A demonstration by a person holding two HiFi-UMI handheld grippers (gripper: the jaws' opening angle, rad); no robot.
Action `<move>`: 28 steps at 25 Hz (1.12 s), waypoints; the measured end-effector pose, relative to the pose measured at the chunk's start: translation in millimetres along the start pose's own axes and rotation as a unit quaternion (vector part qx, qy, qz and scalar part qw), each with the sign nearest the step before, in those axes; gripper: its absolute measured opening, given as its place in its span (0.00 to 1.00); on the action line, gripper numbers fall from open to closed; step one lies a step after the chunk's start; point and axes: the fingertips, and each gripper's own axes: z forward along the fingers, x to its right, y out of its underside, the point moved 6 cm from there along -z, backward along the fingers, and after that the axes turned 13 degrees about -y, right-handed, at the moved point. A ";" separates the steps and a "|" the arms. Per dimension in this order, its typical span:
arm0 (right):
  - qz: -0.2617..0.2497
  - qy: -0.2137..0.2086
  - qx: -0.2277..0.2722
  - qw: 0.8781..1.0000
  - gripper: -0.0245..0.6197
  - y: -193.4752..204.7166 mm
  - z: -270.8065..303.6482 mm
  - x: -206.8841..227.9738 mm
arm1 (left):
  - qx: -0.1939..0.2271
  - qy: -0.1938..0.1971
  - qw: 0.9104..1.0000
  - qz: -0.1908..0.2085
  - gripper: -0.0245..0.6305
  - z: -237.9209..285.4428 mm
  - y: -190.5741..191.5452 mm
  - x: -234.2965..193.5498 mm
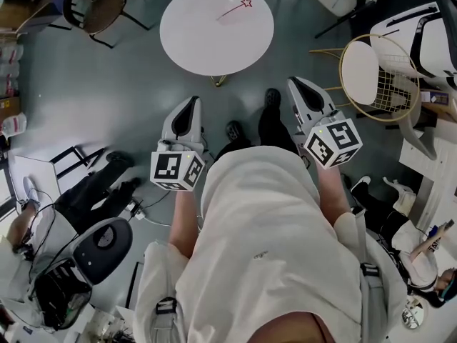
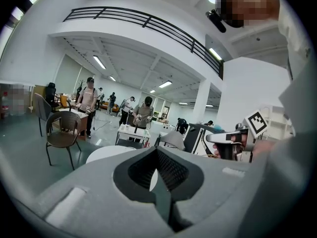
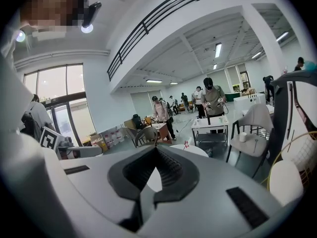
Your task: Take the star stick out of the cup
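The star stick [image 1: 239, 7], thin and pink-red with a star at its end, lies flat on the round white table [image 1: 207, 38] at the top of the head view; no cup shows. My left gripper [image 1: 191, 104] and right gripper [image 1: 294, 84] are held close to my body, pointing toward the table and well short of it. Both have their jaws together with nothing between them. In the right gripper view the star stick [image 3: 186, 145] is a small red mark on the table [image 3: 200, 151] beyond the right gripper [image 3: 156, 148]. The left gripper [image 2: 157, 150] also faces the table [image 2: 105, 153].
A brown chair [image 1: 96, 4] stands at the far left of the table, and a gold wire chair with a white seat [image 1: 371, 73] at the right. A seated person's legs [image 1: 96, 188] and a black seat [image 1: 103, 243] are at my left. Several people stand in the hall beyond.
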 end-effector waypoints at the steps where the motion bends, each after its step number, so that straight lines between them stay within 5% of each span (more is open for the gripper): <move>1: 0.000 -0.002 0.001 1.000 0.05 -4.0 2.0 5.1 | 0.001 0.000 1.000 0.002 0.05 4.9 -3.0 2.1; 28: -0.008 -0.126 -0.041 0.991 0.05 -70.7 24.6 176.5 | 0.008 -0.100 0.995 -0.020 0.05 129.2 -30.5 114.9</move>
